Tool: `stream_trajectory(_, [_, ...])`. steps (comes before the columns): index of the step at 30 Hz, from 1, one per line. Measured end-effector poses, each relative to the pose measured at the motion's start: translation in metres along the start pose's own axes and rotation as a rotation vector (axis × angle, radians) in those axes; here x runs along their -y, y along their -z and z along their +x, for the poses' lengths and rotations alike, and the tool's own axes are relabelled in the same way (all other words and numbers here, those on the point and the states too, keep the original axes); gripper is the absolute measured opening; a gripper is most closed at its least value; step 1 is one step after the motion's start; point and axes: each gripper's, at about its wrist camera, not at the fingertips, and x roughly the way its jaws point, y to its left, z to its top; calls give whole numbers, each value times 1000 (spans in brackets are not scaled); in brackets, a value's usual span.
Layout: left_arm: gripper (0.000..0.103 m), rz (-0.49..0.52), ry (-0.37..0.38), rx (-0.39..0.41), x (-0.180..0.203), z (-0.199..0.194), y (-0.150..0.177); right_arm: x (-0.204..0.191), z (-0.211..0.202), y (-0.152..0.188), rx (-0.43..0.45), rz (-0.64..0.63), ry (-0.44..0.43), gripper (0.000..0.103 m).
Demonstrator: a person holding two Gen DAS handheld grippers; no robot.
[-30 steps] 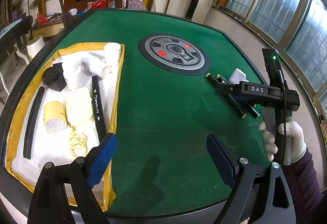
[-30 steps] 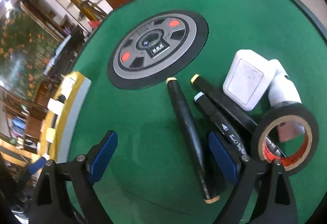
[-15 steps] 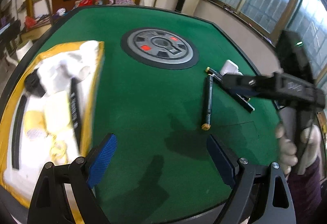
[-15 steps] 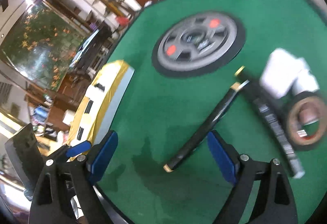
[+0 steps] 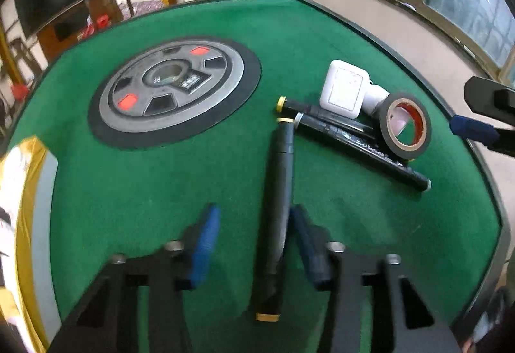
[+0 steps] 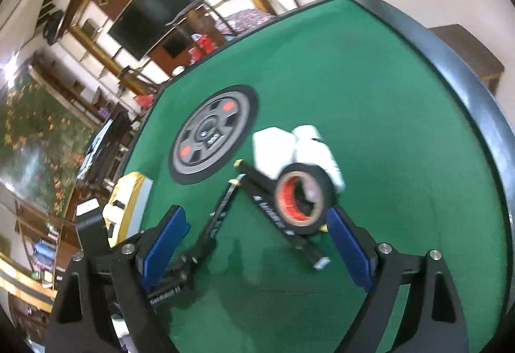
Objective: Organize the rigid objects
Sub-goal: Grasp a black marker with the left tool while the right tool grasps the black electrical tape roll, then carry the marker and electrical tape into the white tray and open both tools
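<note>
Left gripper (image 5: 254,243) is closing around the gold-capped black marker (image 5: 278,192), not yet pinching it, just beside the tape roll (image 5: 406,125); centring the barrel should prevent twisting. Right gripper (image 6: 257,243) is hovering agape.

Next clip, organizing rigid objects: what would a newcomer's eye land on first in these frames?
Probably the left gripper, jaws closing around a black marker with gold ends lying alone on the green felt table; the pads look not quite pressed on it. Next, the cluster to its right: a black tape roll leaning over two more markers beside a white box. The right gripper hangs open above that pile.
</note>
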Motion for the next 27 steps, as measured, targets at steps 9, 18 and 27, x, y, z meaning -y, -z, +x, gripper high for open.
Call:
stream_trajectory(9, [14, -106, 106, -43, -51, -31, 46, 10, 9, 1, 34, -9, 65, 89])
stream_trajectory(18, [18, -83, 32, 20, -33, -30, 45, 1, 29, 2, 61, -66, 281, 82])
stream_trajectory(27, [15, -184, 118, 108, -56, -77, 54, 12, 52, -1, 17, -70, 324, 21])
